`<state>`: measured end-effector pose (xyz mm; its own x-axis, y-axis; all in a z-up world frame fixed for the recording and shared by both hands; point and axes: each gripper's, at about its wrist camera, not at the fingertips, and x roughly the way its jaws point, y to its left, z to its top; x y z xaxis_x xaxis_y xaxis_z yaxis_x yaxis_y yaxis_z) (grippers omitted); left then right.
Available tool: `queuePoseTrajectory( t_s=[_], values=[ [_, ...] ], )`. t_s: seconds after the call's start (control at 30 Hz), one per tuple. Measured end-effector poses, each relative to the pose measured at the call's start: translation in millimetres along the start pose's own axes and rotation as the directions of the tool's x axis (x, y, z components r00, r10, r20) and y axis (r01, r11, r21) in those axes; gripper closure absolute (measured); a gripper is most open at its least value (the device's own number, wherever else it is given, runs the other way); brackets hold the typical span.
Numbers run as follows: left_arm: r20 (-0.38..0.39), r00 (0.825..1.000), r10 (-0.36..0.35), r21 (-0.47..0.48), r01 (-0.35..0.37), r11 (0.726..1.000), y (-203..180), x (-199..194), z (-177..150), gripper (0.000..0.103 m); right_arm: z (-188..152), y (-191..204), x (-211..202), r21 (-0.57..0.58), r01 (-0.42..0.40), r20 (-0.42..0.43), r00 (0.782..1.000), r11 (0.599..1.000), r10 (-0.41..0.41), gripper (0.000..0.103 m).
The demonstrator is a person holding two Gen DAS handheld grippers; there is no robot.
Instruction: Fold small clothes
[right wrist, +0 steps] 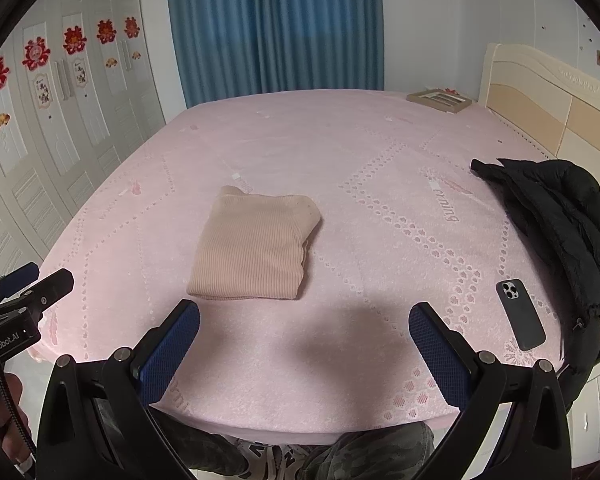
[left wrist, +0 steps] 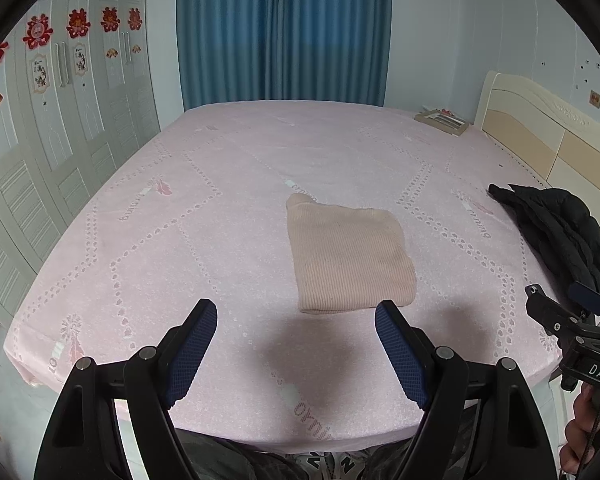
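Sweater (left wrist: 348, 254) lies folded on bed (left wrist: 220, 184) (both claws spread, empty).

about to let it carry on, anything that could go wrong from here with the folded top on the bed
1. Both the left hand-held gripper and right hand-held gripper are open and off the folded beige top; a one-sided grab could undo the fold.
2. The phone lies near the bed edge beside the black jacket; a sweep could knock it off.

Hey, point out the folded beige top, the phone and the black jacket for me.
Folded beige top (right wrist: 256, 246): right wrist view, middle of its ribbed upper face.
Phone (right wrist: 520, 314): right wrist view, middle of its dark back.
Black jacket (right wrist: 560, 216): right wrist view, its puffy middle.
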<state>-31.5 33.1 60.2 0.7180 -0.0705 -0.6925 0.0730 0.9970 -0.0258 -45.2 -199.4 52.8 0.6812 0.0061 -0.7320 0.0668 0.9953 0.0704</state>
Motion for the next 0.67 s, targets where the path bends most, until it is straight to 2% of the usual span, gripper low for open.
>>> queuePoseTrajectory(
  t_s=[0.67],
  values=[
    [0.024,1.0,0.009,0.008,-0.009,1.0,1.6,5.0,3.7,0.023,8.3,-2.4,2.1,-0.006,-0.004,0.009,1.0,1.0,0.005,0.001]
  ],
)
